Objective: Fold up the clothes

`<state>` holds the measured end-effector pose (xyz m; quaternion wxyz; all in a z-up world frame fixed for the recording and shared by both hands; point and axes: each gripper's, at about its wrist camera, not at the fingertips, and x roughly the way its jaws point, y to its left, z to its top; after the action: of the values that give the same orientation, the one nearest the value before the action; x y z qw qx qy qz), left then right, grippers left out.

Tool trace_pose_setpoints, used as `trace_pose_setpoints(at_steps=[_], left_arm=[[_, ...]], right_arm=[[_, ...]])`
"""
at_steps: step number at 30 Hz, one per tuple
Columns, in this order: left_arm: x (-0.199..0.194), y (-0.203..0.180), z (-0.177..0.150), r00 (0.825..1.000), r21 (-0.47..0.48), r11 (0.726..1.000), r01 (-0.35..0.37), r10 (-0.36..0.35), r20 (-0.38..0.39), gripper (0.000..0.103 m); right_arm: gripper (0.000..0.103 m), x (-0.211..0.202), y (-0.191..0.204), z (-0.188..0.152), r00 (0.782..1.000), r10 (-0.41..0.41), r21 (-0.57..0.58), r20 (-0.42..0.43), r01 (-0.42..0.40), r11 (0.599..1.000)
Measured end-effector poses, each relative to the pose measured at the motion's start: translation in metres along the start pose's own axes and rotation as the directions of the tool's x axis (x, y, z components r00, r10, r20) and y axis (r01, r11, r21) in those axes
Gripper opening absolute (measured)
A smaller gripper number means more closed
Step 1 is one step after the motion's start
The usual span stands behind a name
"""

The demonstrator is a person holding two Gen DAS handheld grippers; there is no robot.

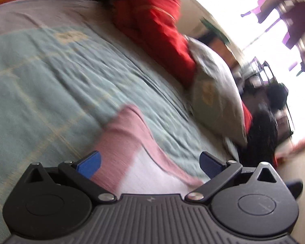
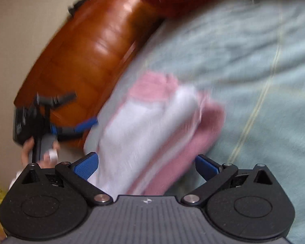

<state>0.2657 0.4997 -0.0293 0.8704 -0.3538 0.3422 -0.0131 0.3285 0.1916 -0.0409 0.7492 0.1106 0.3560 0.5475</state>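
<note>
A: While both views are blurred, the bed [image 1: 50, 65] with its pale green cover fills them, brown headboard [image 2: 87, 57] behind, red cushion [image 1: 158, 26] and grey pillow [image 1: 215, 89] along one edge.

B: And the garment?

A: The pink and white garment [image 2: 152, 126] lies on the cover between the spread fingers of the right gripper [image 2: 146, 166].

B: Left gripper [image 1: 150, 164]?

A: Released too, holding nothing, garment just ahead
</note>
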Motion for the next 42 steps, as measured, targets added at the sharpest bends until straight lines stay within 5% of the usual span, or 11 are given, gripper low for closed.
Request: trace_pose_setpoints(at_steps=[6,10,14,17,20,26,30,35,38,42], left_arm=[[0.032,-0.007,-0.012,0.996,0.015,0.999,0.037,-0.036,-0.082,0.102],[0.033,0.007,-0.017,0.992,-0.051,0.994,0.092,-0.096,-0.082,0.102],[0.025,0.003,-0.021,0.99,-0.018,0.994,0.106,-0.107,-0.089,0.102],[0.022,-0.005,-0.022,0.995,0.046,0.995,0.086,-0.084,-0.049,0.102],[0.042,0.004,-0.02,0.996,0.028,1.0,0.013,-0.011,-0.087,0.102],[0.028,-0.009,-0.018,0.999,0.053,0.997,0.053,-0.053,-0.015,0.102],[0.044,0.009,-0.019,0.999,0.004,1.0,0.008,-0.008,-0.044,0.102],[0.025,-0.01,-0.024,0.999,0.074,0.997,-0.037,0.038,-0.009,0.102],[0.008,-0.038,-0.038,0.985,0.223,0.959,-0.172,0.165,0.051,0.102],[-0.009,-0.071,-0.073,0.918,0.405,0.824,-0.396,0.362,0.161,0.102]], right_arm=[[0.103,-0.022,0.006,0.009,0.993,-0.043,-0.117,0.11,0.056,0.992],[0.103,0.027,0.027,-0.009,0.985,-0.173,-0.366,0.01,0.165,0.916],[0.103,0.033,0.015,-0.034,0.967,-0.252,-0.459,-0.035,0.208,0.864],[0.103,0.025,0.013,-0.033,0.969,-0.243,-0.448,-0.04,0.2,0.871],[0.103,0.02,0.02,-0.031,0.971,-0.238,-0.44,-0.033,0.2,0.875],[0.103,0.011,0.022,-0.018,0.976,-0.214,-0.396,0.03,0.208,0.894],[0.103,0.021,0.009,-0.014,0.967,-0.253,-0.355,-0.009,0.234,0.905],[0.103,0.01,0.021,-0.01,0.972,-0.235,-0.344,-0.005,0.219,0.913],[0.103,0.008,0.047,-0.01,0.981,-0.195,-0.403,0.014,0.184,0.897],[0.103,0.031,0.055,-0.032,0.96,-0.275,-0.465,-0.05,0.221,0.857]])
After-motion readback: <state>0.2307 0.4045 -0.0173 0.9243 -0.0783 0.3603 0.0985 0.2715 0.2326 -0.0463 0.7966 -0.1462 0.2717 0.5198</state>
